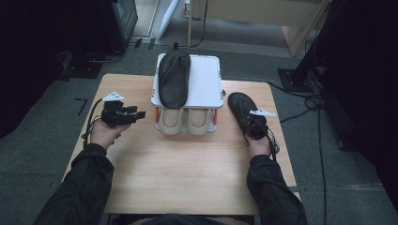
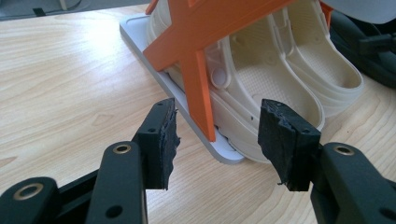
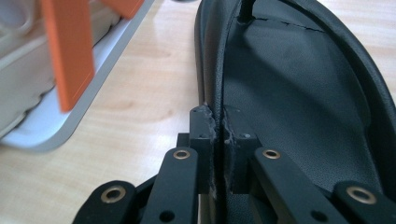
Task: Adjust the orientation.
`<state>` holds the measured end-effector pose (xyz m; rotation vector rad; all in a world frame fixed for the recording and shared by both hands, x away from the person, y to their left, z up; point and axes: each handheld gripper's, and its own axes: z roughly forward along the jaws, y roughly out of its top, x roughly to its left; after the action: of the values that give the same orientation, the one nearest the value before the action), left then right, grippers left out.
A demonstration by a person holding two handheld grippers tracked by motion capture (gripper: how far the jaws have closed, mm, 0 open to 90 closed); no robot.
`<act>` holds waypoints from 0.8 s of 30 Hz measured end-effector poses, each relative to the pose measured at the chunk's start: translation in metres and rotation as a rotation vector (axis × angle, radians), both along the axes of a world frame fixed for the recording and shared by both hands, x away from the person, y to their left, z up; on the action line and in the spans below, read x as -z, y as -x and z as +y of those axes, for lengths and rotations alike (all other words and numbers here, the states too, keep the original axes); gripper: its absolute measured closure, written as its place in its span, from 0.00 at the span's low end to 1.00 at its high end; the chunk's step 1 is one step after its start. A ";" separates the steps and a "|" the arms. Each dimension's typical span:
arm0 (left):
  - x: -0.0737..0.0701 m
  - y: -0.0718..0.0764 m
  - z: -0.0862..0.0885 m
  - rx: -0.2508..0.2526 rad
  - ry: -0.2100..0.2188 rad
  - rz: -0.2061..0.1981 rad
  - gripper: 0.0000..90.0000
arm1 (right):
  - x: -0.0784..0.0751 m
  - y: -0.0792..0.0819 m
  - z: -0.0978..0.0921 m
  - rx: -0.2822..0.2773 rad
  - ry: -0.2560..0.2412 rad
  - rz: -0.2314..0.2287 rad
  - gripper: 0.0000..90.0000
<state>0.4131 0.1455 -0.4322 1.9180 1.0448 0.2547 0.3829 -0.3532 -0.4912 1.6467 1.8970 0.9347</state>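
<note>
Wooden table [image 1: 187, 173] stands on grey carpet floor [image 1: 42, 154].

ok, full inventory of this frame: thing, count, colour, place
table: 1, light wood, centre, holds everything below
rack: 1, white shelves with orange side braces, far middle of the table
black slipper on rack: 1, black, top shelf, left half
black slipper on table: 1, black, right of the rack, its edge pinched by the right claw
cream clogs: 2, cream, side by side on the lower shelf
left claw: 1, black, open, left of the rack, holding nothing
right claw: 1, black, shut on the slipper's edge
hands: 2, one behind each claw
sleeves: 2, black, bottom of the high view
</note>
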 end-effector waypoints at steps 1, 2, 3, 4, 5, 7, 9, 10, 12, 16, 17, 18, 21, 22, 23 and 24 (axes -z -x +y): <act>0.000 0.000 0.000 -0.002 0.004 0.001 0.53 | -0.001 0.004 0.001 -0.001 0.001 0.005 0.93; 0.000 0.000 0.001 -0.002 0.003 -0.001 0.53 | -0.001 0.008 0.002 -0.003 0.006 0.010 0.93; 0.000 0.000 0.001 -0.003 0.003 0.000 0.53 | -0.002 0.011 0.004 -0.007 0.008 0.013 0.93; 0.000 -0.001 0.001 -0.002 0.003 0.001 0.53 | -0.002 0.016 0.005 -0.007 0.001 0.017 0.93; 0.001 -0.001 0.001 -0.003 0.003 0.001 0.53 | -0.002 0.019 0.006 -0.010 -0.011 0.019 0.93; 0.001 -0.002 0.001 -0.002 0.003 0.007 0.53 | -0.002 0.024 0.008 -0.024 -0.034 0.025 0.93; 0.002 -0.003 0.000 0.001 0.001 0.007 0.53 | -0.001 0.027 0.009 -0.037 -0.031 0.019 0.93; 0.002 -0.003 0.000 0.001 0.001 0.008 0.53 | -0.002 0.027 0.009 -0.042 -0.034 0.020 0.91; 0.002 -0.004 -0.001 0.003 0.001 0.006 0.53 | -0.003 0.027 0.005 -0.056 -0.059 0.021 0.84; 0.002 -0.004 -0.001 0.005 0.003 0.000 0.53 | -0.011 0.029 -0.004 -0.065 -0.081 -0.009 0.82; 0.002 -0.004 -0.001 0.006 0.000 0.000 0.53 | -0.014 0.030 -0.008 -0.065 -0.090 -0.014 0.82; 0.002 -0.004 -0.001 0.002 0.002 0.004 0.53 | -0.016 0.030 -0.012 -0.061 -0.100 -0.023 0.82; 0.001 -0.004 0.000 -0.002 0.004 0.001 0.53 | -0.021 0.029 -0.027 -0.060 -0.146 -0.035 0.84; 0.001 -0.004 0.001 -0.003 0.006 -0.001 0.53 | -0.022 0.029 -0.031 -0.051 -0.136 -0.036 0.87; 0.001 -0.004 0.001 -0.004 0.008 -0.002 0.53 | -0.023 0.029 -0.036 -0.052 -0.126 -0.041 0.88; 0.001 -0.004 0.001 -0.005 0.009 -0.003 0.53 | -0.023 0.028 -0.040 -0.051 -0.113 -0.047 0.90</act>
<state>0.4170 0.1464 -0.4327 1.9070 1.0475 0.2553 0.3549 -0.3928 -0.4679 1.6318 1.8936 1.1096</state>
